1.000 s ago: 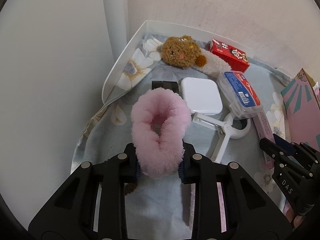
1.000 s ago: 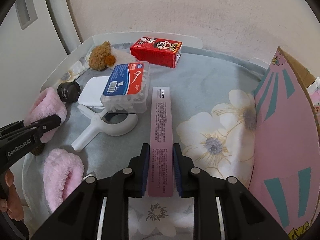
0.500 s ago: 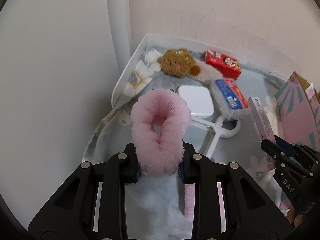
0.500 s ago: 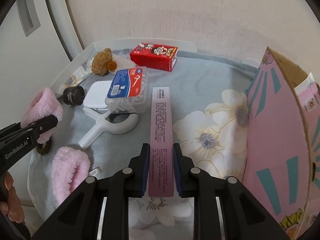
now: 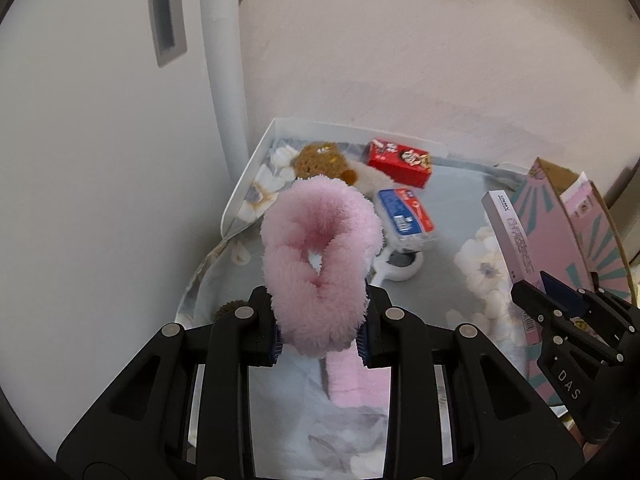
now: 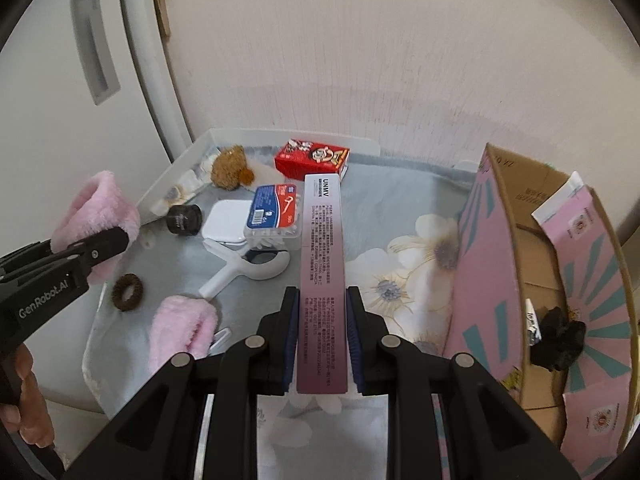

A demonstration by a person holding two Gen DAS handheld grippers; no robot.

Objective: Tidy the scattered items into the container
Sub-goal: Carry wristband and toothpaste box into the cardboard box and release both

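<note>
Your left gripper (image 5: 320, 344) is pinching a fluffy pink slipper (image 5: 320, 264) and holds it up above the cloth (image 6: 400, 200). Your right gripper (image 6: 322, 340) is pinching a long pink box (image 6: 322, 276), also up off the cloth.

The carton (image 6: 532, 256) stands open on the right, just beside the long box. A dark thing lies inside it; you cannot tell what it is.

Still on the cloth are the other slipper (image 6: 182, 330), a brown hair tie (image 6: 128, 292), a white mirror (image 6: 244, 272), a floss box (image 6: 276, 216), a white pad (image 6: 226, 226), a black jar (image 6: 184, 220), a red box (image 6: 312, 160) and a brown plush (image 6: 230, 166).
</note>
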